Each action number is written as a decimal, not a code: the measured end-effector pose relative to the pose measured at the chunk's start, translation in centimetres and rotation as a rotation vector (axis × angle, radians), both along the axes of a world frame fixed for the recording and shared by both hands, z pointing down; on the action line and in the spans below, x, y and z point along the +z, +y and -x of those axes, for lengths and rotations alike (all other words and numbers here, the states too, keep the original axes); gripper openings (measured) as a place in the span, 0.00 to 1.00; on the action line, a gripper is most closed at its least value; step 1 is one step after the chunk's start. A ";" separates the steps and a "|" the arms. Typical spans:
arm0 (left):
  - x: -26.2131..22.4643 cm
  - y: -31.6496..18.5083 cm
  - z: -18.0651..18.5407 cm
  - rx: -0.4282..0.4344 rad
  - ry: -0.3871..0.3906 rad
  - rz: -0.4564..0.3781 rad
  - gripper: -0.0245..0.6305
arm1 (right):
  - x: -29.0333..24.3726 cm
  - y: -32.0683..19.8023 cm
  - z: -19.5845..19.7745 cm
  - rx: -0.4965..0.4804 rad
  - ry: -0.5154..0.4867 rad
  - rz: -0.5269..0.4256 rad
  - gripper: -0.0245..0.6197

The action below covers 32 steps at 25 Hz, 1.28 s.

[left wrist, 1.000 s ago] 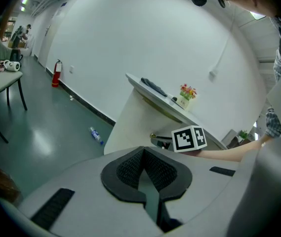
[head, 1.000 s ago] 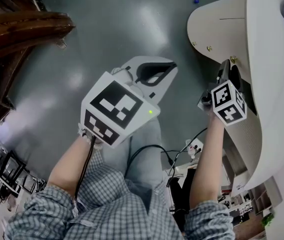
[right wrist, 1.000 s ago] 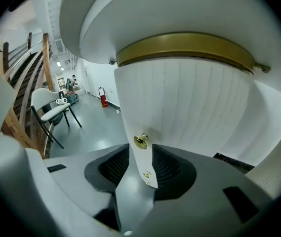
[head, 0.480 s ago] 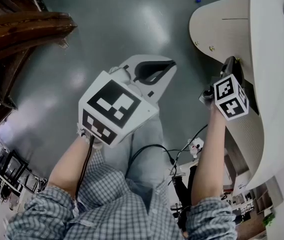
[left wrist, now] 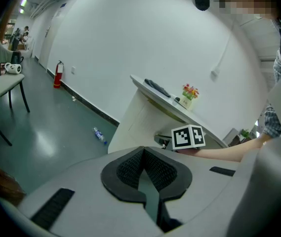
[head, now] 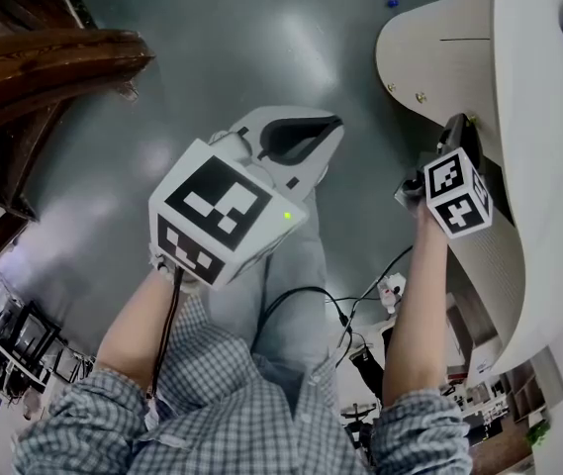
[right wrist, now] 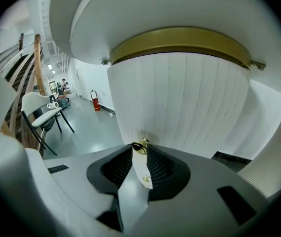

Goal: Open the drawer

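Grey floor (head: 212, 47); right tongs (right wrist: 140, 150) just closing on brass knob (right wrist: 139, 144), left tongs (left wrist: 141, 150) together.

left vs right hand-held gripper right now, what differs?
The left hand-held gripper is shut on nothing; the right hand-held gripper, jaws just closing, pinches the gold knob. Left hangs over the floor, away from the cabinet; right is at the cabinet. Both carry a marker cube.

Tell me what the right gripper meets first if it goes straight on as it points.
The small brass knob on the white ribbed front: it already sits between the tips of the right gripper, whose jaws have just been closing. Whether it is gripped yet is unclear.
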<state>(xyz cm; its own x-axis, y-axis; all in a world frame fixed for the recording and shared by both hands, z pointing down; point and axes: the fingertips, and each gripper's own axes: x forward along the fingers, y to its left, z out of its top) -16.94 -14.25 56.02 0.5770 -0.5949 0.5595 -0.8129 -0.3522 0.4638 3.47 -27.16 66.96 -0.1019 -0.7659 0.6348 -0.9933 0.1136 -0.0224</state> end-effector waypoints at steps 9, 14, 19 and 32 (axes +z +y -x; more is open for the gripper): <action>-0.3 -0.2 0.1 0.011 0.005 -0.006 0.04 | 0.2 2.0 1.3 -0.020 0.003 0.020 0.17; -0.5 -0.2 0.2 0.021 0.004 -0.011 0.04 | 0.4 4.7 2.8 -0.054 -0.010 0.049 0.17; -0.6 -0.1 0.3 0.020 0.009 -0.009 0.04 | 0.5 7.5 4.3 -0.092 -0.024 0.079 0.16; -1.3 0.0 0.0 0.037 0.021 -0.013 0.04 | 0.6 13.5 7.3 -0.175 -0.042 0.155 0.15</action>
<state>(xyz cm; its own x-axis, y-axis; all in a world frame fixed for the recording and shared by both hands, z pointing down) -16.92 -14.26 54.76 0.6106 -0.5799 0.5393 -0.7892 -0.3884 0.4758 -3.85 -13.64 67.57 -0.2533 -0.6283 0.7355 -0.9566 0.2757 -0.0939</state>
